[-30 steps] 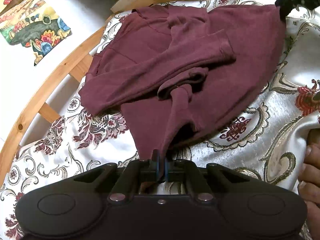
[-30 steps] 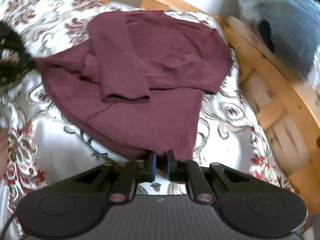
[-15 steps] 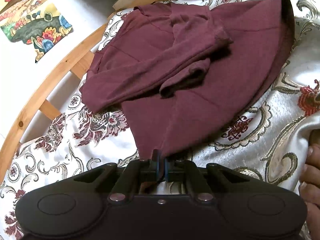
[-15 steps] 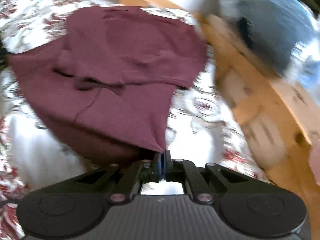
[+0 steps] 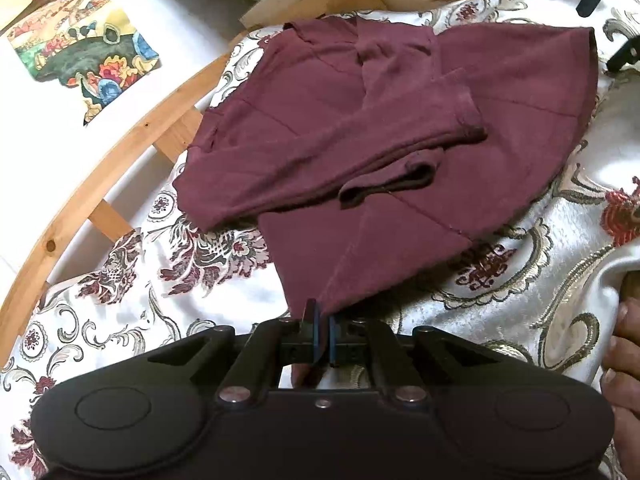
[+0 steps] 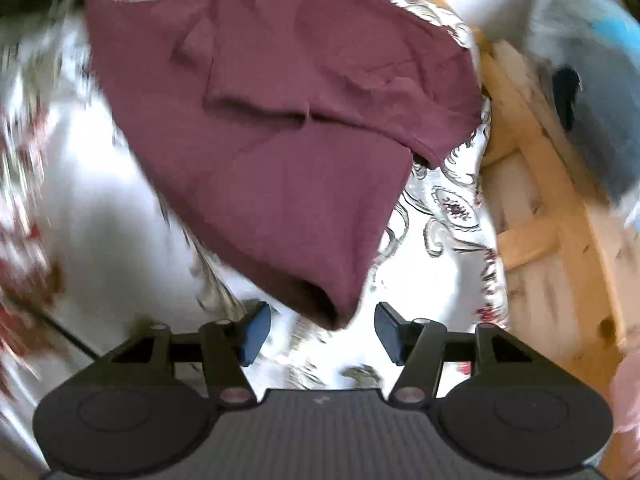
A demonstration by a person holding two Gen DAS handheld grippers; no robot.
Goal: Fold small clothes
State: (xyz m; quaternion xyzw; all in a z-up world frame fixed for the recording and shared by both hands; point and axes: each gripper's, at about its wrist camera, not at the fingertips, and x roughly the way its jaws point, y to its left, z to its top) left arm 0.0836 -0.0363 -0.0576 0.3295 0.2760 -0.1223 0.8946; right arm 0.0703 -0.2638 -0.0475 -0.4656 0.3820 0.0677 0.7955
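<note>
Maroon garment (image 5: 360,128) spread on patterned bedspread (image 5: 540,280), near the wooden frame (image 5: 100,168) at the bed's edge, both sleeves crossed over the front. Left tool (image 5: 321,334) clenched on 1 hem corner. Right tool (image 6: 320,334) opening, hem corner lying loose between its pads (image 6: 256,330), untouched. Likely risks: uneven hem, since only 1 corner remains pinched; freed corner curling under; any left-side tug dragging the fabric and undoing the crossed sleeves.
</note>
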